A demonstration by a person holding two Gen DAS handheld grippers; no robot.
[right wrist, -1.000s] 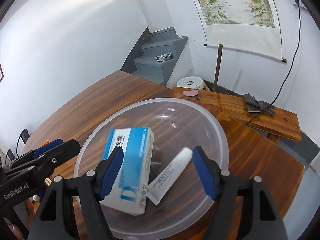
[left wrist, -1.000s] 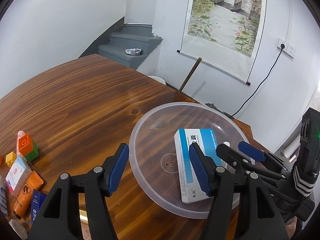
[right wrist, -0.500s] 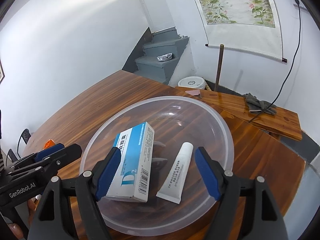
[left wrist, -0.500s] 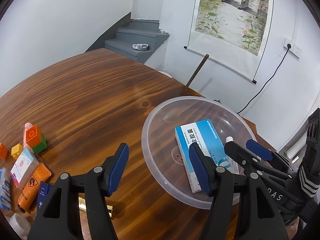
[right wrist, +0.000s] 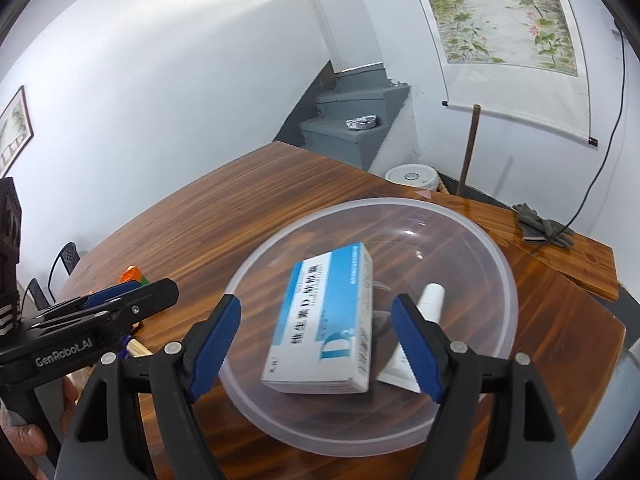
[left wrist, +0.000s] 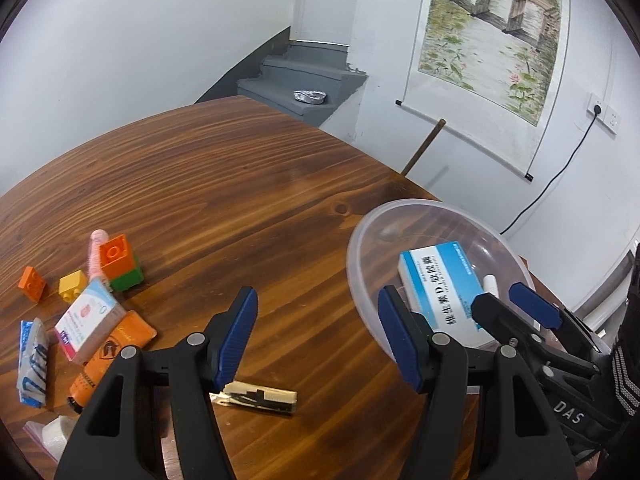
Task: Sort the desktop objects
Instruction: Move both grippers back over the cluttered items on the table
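**Both grippers empty, box and tube in the bowl**

Left to right across the wooden table [left wrist: 248,184]:

- Far-left pile: blue-white sachet [left wrist: 32,360], print unreadable; white-pink carton [left wrist: 89,320], label too small to read; orange tube [left wrist: 110,354] under it with a shield logo and small script I can't make out. Behind them, small orange brick [left wrist: 33,283], yellow brick [left wrist: 72,285], orange-on-green brick stack [left wrist: 120,266], pink tube [left wrist: 96,252].
- Gold-and-black tube [left wrist: 256,397] lies flat near the table's front edge, just below the left gripper [left wrist: 316,332]. Jaws partly apart, nothing between the pads. Body reads "GenRobot.AI" in the right wrist view.
- Clear plastic bowl [right wrist: 496,264] sits at the right end of the table. Inside: blue-white medicine box [right wrist: 324,320], Chinese text along its face with a big "D2"; white tube [right wrist: 424,308] right beside it, label unreadable.
- Right gripper [right wrist: 316,344] hovers over the bowl's near rim, jaws wide, clear of the box. Holding nothing. "DAS" visible on its body.
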